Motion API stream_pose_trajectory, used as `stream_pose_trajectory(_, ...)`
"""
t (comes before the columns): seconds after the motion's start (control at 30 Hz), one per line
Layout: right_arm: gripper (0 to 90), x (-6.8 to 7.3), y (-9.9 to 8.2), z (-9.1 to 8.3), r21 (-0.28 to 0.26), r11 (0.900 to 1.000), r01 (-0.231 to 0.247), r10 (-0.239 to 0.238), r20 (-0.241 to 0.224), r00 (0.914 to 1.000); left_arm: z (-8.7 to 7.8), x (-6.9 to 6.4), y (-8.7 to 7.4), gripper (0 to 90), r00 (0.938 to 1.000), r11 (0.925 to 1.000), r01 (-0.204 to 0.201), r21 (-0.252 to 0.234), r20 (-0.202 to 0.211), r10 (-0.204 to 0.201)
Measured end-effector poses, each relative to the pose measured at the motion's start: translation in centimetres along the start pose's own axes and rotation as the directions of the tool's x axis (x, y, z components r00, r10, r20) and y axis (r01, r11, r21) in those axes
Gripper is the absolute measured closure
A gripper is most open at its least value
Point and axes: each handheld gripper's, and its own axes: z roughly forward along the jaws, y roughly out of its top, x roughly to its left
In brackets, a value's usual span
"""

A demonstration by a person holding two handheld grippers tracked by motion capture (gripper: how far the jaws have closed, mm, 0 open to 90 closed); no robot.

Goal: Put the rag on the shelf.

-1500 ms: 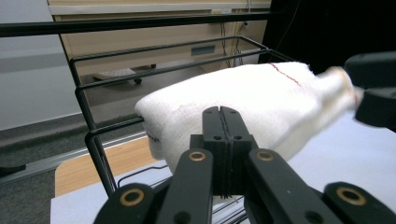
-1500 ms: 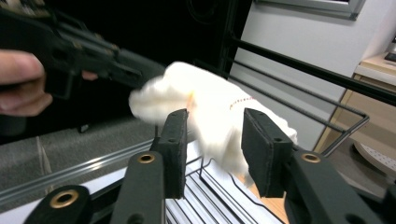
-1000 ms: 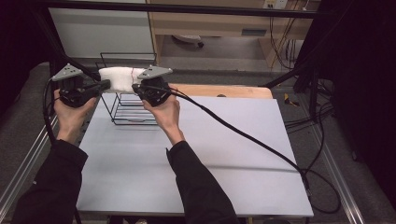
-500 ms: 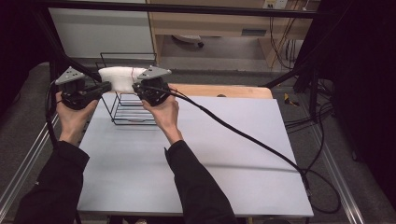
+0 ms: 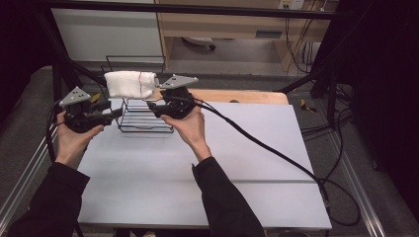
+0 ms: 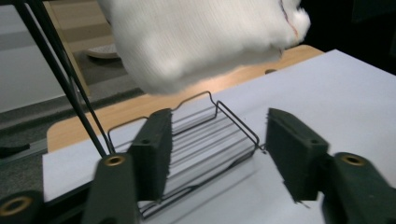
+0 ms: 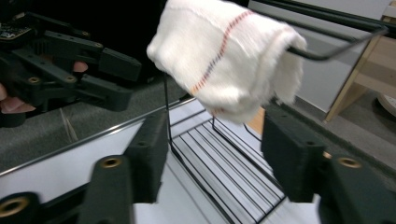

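Note:
A folded white towel with a thin red stripe hangs over the top bar of a black wire rack at the table's far left. My left gripper sits left of the rack, below the towel. Its jaws have just been opening and nothing lies between them. My right gripper is at the rack's right side, just under the towel's end. Its jaws have also just been opening, with only the rack's wire base beyond them.
The white table stretches to the right and front. A wooden board lies behind the rack. The right gripper's black cable runs across the table to the right edge. Black frame posts stand at the far left.
Both grippers have opened and let go of the towel's ends. The left hand dropped down and left, the right one shifted right. The towel stays draped on the rack's bar.

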Motion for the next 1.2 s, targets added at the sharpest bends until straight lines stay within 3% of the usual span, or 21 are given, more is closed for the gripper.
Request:
stream_pose_trajectory(0.23, 19.5, -1.3, -2.4, -2.3, 0.025, 0.9991, -0.034, 0.033, 0.020, 0.9993, 0.6, -1.4, -2.6, 18.5, 0.9999, 0.9995, -0.006, 0.031, 0.014, 0.006)
stream_pose_trajectory(0.43, 10.4, -2.9, -5.2, -4.7, 0.022, 0.9962, -0.085, 0.084, 0.028, 0.9961, 1.2, -2.5, -4.8, 7.4, 0.9996, 0.9964, -0.018, 0.083, 0.024, 0.016)
stream_pose_trajectory(0.83, 3.8, -6.4, -12.6, -10.1, 0.062, 0.9802, -0.188, 0.185, 0.051, 0.9814, 2.2, -4.4, -8.9, 4.3, 0.9961, 0.9894, 0.001, 0.145, 0.087, -0.014)
stream_pose_trajectory(1.2, 2.8, -8.4, -19.7, -14.7, 0.111, 0.9683, -0.224, 0.215, 0.089, 0.9726, 2.3, -5.5, -11.9, 5.6, 0.9942, 0.9855, -0.008, 0.170, 0.107, -0.011)
